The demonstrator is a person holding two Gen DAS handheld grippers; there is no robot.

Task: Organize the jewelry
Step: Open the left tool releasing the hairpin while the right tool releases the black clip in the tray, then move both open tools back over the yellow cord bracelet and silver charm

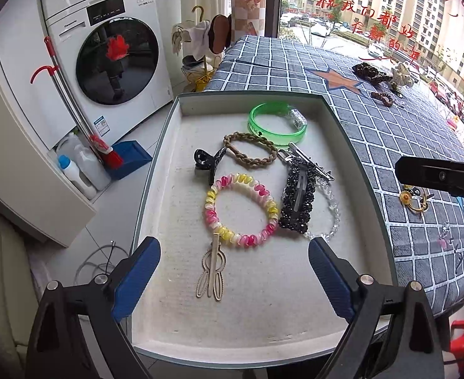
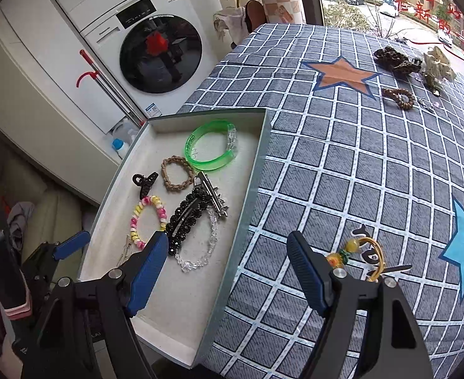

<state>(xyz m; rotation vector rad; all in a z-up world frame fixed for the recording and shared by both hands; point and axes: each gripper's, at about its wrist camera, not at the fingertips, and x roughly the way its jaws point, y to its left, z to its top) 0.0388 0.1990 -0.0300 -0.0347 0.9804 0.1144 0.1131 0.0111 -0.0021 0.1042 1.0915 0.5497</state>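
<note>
The left gripper (image 1: 234, 271) is holding its two blue-padded fingers (image 1: 137, 279) wide apart, with nothing between them. It is hovering over the near part of the shallow box (image 1: 156, 170), which is standing at the edge of the table. Just in front of its fingers, a pale metal hairpin (image 1: 211, 273) is lying on the white lining of the box, and its top end is touching the pink and yellow spiral bracelet (image 1: 241, 210). Beside the bracelet a black sparkling hair clip (image 1: 296, 200) is resting, partly over a clear bead bracelet (image 1: 331, 218). Farther in, a small black claw clip (image 1: 205, 164), a braided brown hair tie (image 1: 250, 150), a silver clip (image 1: 309, 162) and a green bangle (image 1: 276, 123) are lying, the bangle near the far wall.

The right gripper (image 2: 227, 268) is also spreading its fingers (image 2: 306, 273) wide and is grasping nothing. Its left finger is hanging over the box and its right finger over the checked tablecloth (image 2: 342, 164), so the right wall of the box is passing between them. Just beside the right finger, a gold ring ornament with yellow beads (image 2: 361, 257) is lying on the cloth, outside the box.

Well apart, near the window, a dark scrunchie (image 2: 396, 58), a cream hair claw (image 2: 438, 63) and a brown beaded bracelet (image 2: 399, 96) are lying on the cloth.
</note>
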